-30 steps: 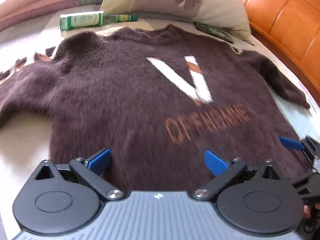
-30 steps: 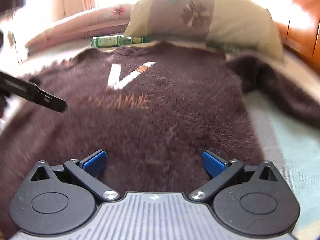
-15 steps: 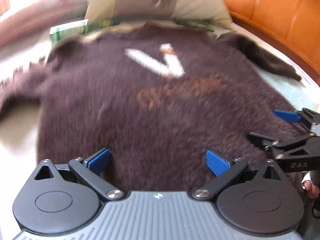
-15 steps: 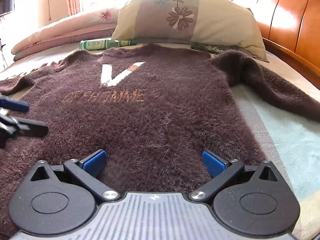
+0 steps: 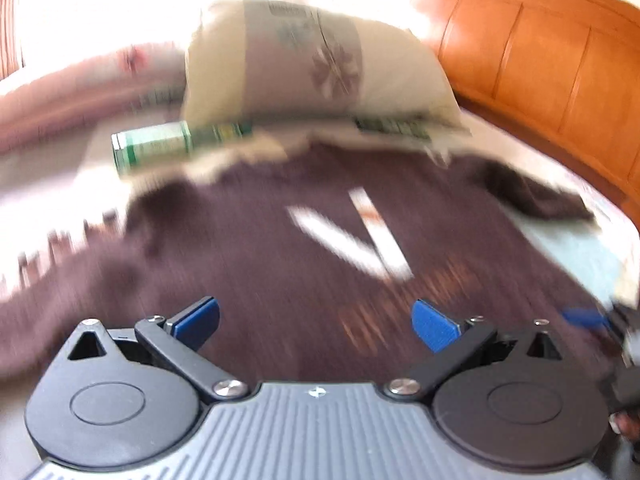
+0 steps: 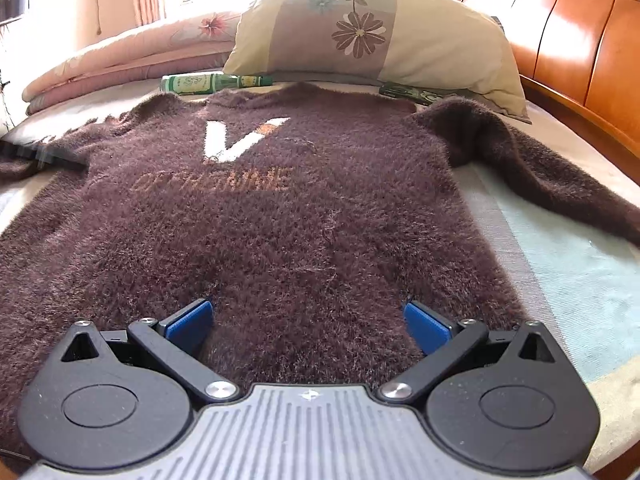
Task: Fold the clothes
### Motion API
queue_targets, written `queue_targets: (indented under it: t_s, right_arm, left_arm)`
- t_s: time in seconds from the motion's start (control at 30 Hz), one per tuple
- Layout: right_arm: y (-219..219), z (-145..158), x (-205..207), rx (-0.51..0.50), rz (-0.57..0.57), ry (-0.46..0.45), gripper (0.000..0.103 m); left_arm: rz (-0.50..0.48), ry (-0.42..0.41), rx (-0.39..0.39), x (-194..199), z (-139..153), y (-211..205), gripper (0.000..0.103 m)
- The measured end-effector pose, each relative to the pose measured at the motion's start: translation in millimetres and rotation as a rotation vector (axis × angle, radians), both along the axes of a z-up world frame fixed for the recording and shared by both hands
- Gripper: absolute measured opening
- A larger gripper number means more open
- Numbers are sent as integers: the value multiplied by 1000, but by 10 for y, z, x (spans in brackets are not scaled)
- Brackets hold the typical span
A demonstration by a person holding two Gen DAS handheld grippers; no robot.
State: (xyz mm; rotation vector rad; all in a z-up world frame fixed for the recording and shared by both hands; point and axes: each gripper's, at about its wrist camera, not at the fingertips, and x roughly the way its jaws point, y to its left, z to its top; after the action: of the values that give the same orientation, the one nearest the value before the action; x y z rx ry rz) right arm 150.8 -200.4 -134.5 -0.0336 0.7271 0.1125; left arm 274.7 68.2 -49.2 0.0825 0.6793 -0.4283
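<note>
The right gripper (image 6: 308, 322) sat low at the hem of the brown fuzzy sweater (image 6: 280, 216), its blue fingers spread wide with pile between them but nothing pinched. The left gripper (image 5: 316, 320) was likewise released, hovering over the sweater's lower front; that view was smeared by motion, so its height above the cloth could not be told.

The sweater lay face up and spread flat on the bed (image 6: 560, 264), white V and orange lettering showing. Its long axis ran from the hem beside both grippers to the collar, which pointed at the floral pillow (image 6: 372, 36) and a green bottle (image 6: 200, 82). The right sleeve (image 6: 540, 176) trailed outward toward the wooden headboard (image 6: 580, 52); the left sleeve ran off the other way.

No fold showed in the body or sleeves. By my reading both grippers were lining up on the hem. A grip there would call for closing on both layers at matching points, since the thick pile could slip.
</note>
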Motion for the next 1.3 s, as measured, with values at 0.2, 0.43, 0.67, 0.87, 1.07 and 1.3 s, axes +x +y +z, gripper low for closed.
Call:
queue_targets:
  t_s: [0.2,0.43,0.67,0.87,1.07,1.3]
  right_arm:
    - [20,5,12,-5,-16,7,103]
    - [19,6,15,-8,-17,8,103]
    - [30,-2,9,-11,-19,3,103]
    - [31,-8,3,-12,-16,1,103]
    - [51,65,83,-20,-20,67,103]
    - [-30,209,106,60,42,50,103]
  left_arm:
    - [179,8,20,986,21,301,102]
    - [255,223,-127,1141,-567,889,102]
    - [230,167,-65,724,-614,1461,102]
    - [283,203,-138,814,-463,1728,102]
    - [202,196,-274,1137,-184,1434,102]
    - [168,292,-462,1838,-347,987,102]
